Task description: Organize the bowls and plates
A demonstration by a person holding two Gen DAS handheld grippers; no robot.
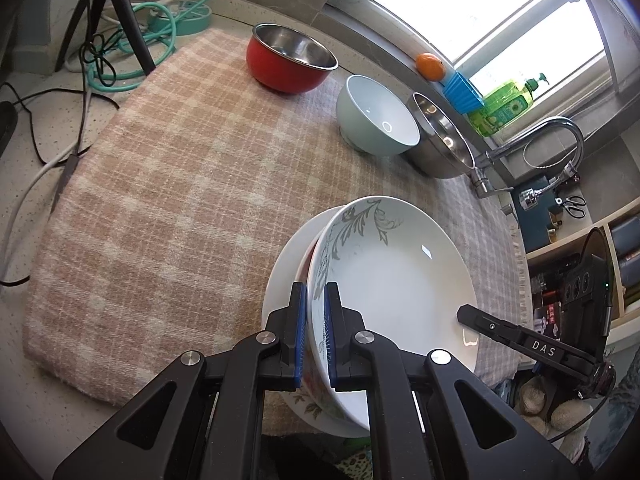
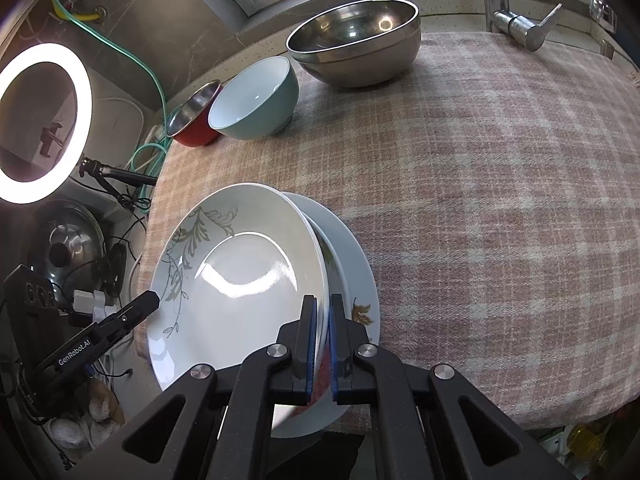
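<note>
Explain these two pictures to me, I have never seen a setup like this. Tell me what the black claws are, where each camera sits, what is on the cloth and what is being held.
The black claws are two hand-held grippers; a person carries one in each hand. Each picture comes from a wide-angle camera on one gripper, looking along its fingers. The left gripper and the right gripper are both shut on opposite rims of the same white deep plate with a grey leaf pattern. It sits on a stack of two more plates, the bottom one a wide white plate. Further back on the pink checked cloth stand a red bowl with a steel inside, a pale blue ceramic bowl and a large steel bowl.
</note>
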